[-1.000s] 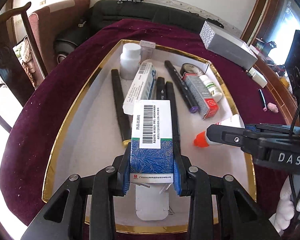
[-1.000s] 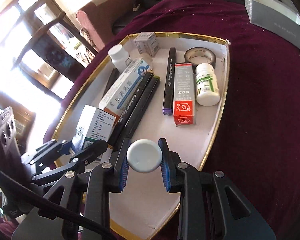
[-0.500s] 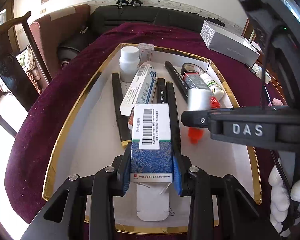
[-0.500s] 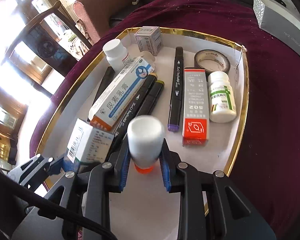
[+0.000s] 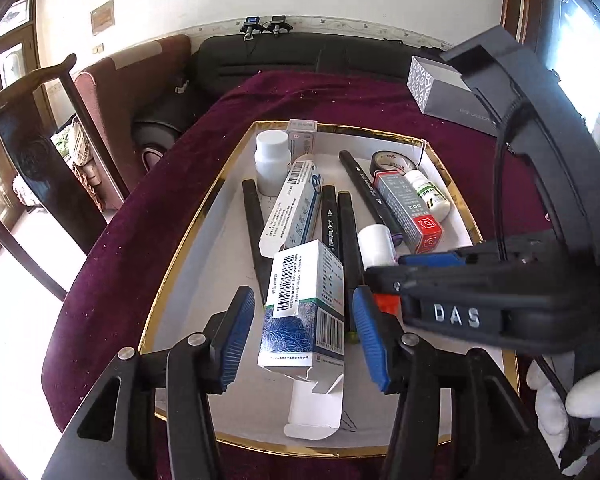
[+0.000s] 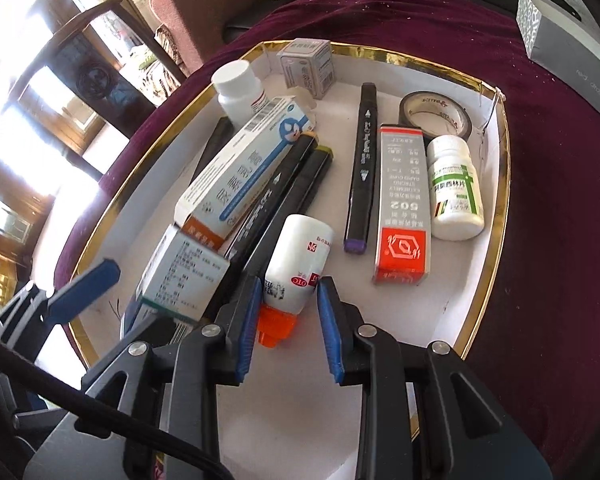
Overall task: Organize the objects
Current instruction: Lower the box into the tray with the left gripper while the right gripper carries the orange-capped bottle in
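Both grippers hang over the gold-rimmed tray [image 5: 188, 236] on the maroon-covered table [image 5: 140, 216]. The left gripper [image 5: 302, 330] stands spread wide, its blue pads clear of the blue-and-white medicine box [image 5: 304, 308], which lies in the tray at about 6 o'clock with its end flap open. The right gripper [image 6: 288, 320] is also parted, and the white bottle with an orange cap [image 6: 296, 264] lies between its pads; I cannot tell whether they touch it. Just at 9 o'clock of the bottle lie two black markers [image 6: 284, 196], and at 3 o'clock the red-ended 502 box [image 6: 402, 208].
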`<state>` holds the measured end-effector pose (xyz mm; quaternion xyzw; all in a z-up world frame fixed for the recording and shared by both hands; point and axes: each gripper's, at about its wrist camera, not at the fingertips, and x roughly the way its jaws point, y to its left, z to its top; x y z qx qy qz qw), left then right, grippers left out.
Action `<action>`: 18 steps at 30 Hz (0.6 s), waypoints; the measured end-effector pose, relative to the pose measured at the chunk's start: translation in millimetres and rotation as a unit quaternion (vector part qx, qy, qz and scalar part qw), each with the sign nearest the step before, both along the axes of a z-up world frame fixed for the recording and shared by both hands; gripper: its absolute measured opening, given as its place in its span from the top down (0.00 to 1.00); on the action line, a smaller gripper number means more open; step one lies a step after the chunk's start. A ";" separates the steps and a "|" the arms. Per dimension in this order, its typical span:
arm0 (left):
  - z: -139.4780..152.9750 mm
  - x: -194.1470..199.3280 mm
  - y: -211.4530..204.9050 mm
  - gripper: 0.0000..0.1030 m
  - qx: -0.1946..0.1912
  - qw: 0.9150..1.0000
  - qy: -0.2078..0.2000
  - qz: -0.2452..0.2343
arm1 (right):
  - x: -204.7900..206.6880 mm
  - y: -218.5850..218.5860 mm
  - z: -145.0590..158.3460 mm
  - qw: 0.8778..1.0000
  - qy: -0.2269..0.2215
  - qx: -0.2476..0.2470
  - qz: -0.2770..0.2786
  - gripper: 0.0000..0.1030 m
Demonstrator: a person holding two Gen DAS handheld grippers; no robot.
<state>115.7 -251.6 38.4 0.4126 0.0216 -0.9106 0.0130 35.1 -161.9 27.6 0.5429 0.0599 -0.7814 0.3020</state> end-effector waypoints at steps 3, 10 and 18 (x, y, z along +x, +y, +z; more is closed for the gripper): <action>-1.2 1.0 4.3 0.54 -0.003 1.000 -0.005 -0.004 | 8.7 3.0 0.7 1.000 -0.010 -0.003 0.005 0.74; 3.4 8.0 15.0 0.54 -0.018 1.000 0.002 -0.011 | 13.3 17.3 2.9 1.000 -0.018 -0.017 0.001 0.74; 14.4 17.8 21.4 0.54 -0.034 0.999 0.017 -0.010 | 19.8 27.7 8.7 0.998 -0.028 -0.049 -0.005 0.68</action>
